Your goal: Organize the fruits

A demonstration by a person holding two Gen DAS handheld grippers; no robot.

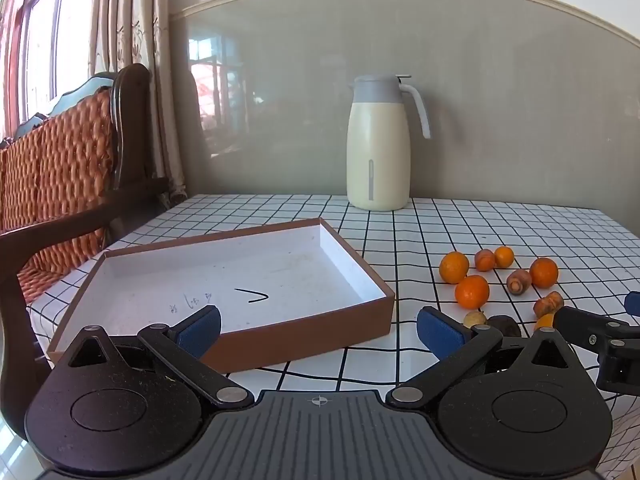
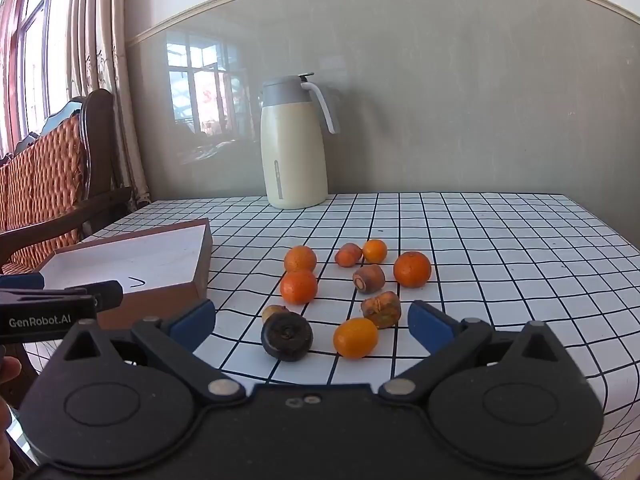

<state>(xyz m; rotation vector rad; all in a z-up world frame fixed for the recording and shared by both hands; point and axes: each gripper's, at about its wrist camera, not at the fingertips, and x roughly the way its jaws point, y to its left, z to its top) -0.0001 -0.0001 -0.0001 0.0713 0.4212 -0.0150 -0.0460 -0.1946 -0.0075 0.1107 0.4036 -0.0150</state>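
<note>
Right wrist view shows both claws, right claw (image 2: 312,322) and left claw (image 1: 318,326), wide and holding nothing, fruits (image 2: 298,286) all loose on the counter (image 2: 500,248), shallow box (image 1: 224,276) unfilled, so nothing's sorted yet.

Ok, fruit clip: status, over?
Left gripper, right gripper open, empty. Fruits loose on tablecloth, box empty. Nothing blocking; jug at rear.
</note>
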